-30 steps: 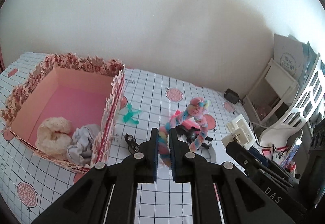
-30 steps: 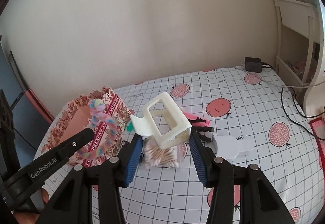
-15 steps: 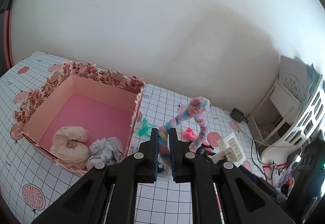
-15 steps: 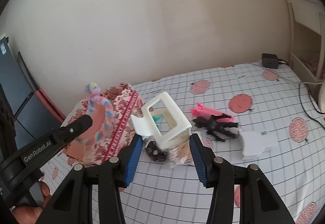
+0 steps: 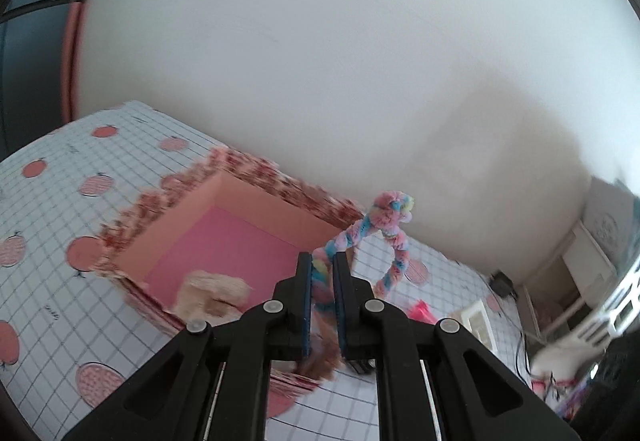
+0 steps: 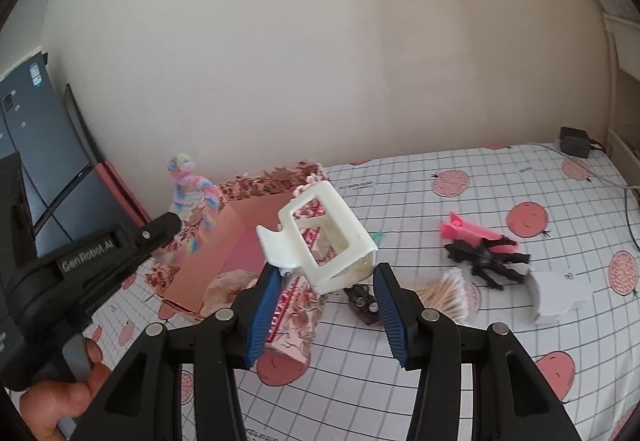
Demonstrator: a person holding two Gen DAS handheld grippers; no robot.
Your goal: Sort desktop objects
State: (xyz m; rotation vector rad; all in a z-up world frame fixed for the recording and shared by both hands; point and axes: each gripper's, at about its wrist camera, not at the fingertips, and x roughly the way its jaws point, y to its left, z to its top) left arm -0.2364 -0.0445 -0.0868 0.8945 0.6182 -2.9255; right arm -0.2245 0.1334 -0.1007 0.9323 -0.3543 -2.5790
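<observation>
Tongs point(image 5: 322, 289) have carried the pipe-cleaner loop point(image 5: 384, 237) over the box point(image 5: 240, 197).

Pastel loop point(image 5: 384, 233) above pink box point(image 5: 240, 225)

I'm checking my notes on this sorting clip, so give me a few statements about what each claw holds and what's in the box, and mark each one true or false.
1. The left claw is shut on the fuzzy pastel rainbow pipe-cleaner loop. True.
2. The right claw is empty. False: it holds the cream plastic rectangular hair clip.
3. The pink-lined floral cardboard box holds a cream fluffy scrunchie. True.
4. The black spidery hair claw clip lies inside the box. False: it lies on the gridded tablecloth, right of the box.
5. A bundle of cotton swabs lies on the tablecloth. True.
</observation>
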